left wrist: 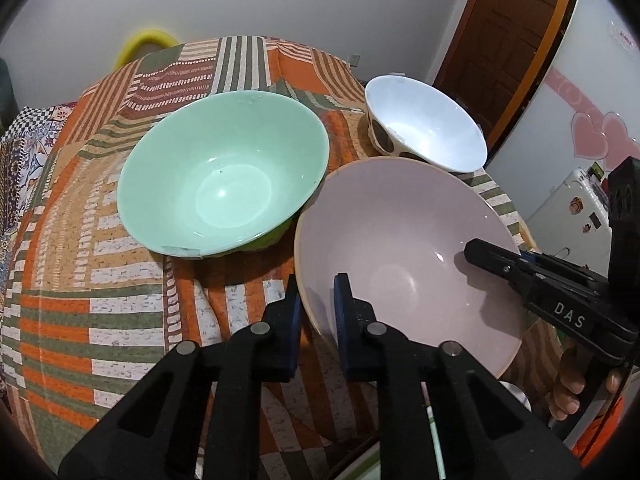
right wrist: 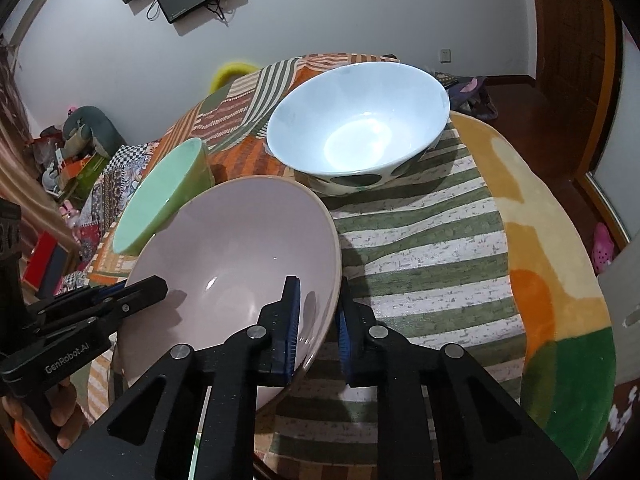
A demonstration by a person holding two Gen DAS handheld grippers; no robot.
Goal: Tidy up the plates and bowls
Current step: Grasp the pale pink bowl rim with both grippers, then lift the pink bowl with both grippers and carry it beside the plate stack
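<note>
A pale pink bowl is held between both grippers above the striped tablecloth. My left gripper is shut on its left rim, one finger inside and one outside. My right gripper is shut on its right rim; it also shows in the left wrist view. The pink bowl also shows in the right wrist view. A mint green bowl sits to the left, tilted. A white bowl with dark spots stands behind; in the right wrist view it is ahead.
The table carries a striped orange, green and white cloth. A wooden door and a white fridge stand to the right. A yellow ring shows behind the table's far edge. Clutter lies on the floor at left.
</note>
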